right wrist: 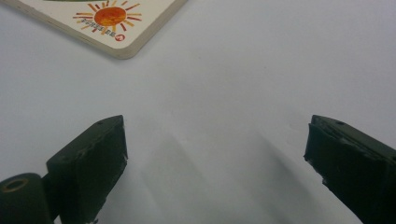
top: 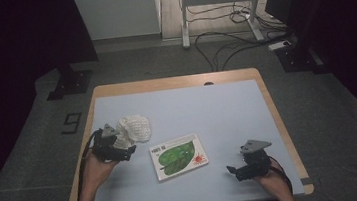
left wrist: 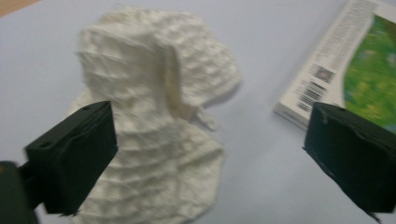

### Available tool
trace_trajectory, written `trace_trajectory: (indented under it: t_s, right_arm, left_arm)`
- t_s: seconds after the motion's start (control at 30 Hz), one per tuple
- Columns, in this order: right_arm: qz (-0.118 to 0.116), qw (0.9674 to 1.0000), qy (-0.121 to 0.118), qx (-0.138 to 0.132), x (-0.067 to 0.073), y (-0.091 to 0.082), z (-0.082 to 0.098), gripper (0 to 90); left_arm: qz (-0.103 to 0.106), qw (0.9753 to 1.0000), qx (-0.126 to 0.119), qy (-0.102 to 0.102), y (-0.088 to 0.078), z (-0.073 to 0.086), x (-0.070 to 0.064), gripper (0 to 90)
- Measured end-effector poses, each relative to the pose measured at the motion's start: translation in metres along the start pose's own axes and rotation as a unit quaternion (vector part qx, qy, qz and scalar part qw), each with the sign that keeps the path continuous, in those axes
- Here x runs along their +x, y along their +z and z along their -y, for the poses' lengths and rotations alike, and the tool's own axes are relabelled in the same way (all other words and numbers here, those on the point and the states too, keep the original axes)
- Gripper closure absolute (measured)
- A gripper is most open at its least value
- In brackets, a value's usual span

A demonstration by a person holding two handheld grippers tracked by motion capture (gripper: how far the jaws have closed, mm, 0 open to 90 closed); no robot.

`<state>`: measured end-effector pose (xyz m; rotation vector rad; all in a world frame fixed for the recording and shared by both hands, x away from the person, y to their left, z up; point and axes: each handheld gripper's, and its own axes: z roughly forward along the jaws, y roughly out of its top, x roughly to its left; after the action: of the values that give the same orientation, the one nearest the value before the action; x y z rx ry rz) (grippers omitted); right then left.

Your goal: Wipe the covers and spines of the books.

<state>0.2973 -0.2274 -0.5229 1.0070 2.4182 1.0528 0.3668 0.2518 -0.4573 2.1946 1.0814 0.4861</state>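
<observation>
The work surface is a wooden-edged table (top: 177,82) covered by a pale blue mat (top: 218,116). On the mat lies a crumpled white knitted cloth (top: 133,128) near its left side, and a flat board book (top: 178,156) with a green leaf and an orange sun on its cover lies just right of the cloth, apart from it.

The left gripper (top: 124,154) sits at the near edge of the cloth. In the left gripper view its jaws stand wide apart, with the cloth (left wrist: 154,116) partly between them and the pads not pressing on it; the book's barcode corner (left wrist: 336,70) shows beside the far jaw.

The right gripper (top: 233,171) rests low over bare mat at the right, well apart from the book. Its jaws are spread with nothing between them.

Beyond the table: grey carpet (top: 162,62), loose cables (top: 225,40), a white desk frame (top: 217,6), dark curtains at both sides.
</observation>
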Motion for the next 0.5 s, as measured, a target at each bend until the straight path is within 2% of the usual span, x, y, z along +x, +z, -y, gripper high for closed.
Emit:
trace_trajectory:
  t_s: [0.23,0.4,0.5]
  right_arm:
    - [-0.009,0.9998,-0.005,0.018,0.002,0.007,0.007,7.5]
    - [-0.012,0.9999,0.001,0.004,0.001,0.007,0.010,7.3]
    - [-0.012,0.9999,0.000,0.003,0.001,0.007,0.011,7.3]
  left_arm:
    - [0.003,0.9997,0.012,-0.020,0.014,-0.017,0.022,0.0]
    - [-0.004,0.9993,0.020,-0.032,0.028,-0.024,0.036,2.0]
    - [0.009,0.9988,0.024,-0.042,0.039,-0.025,0.043,6.1]
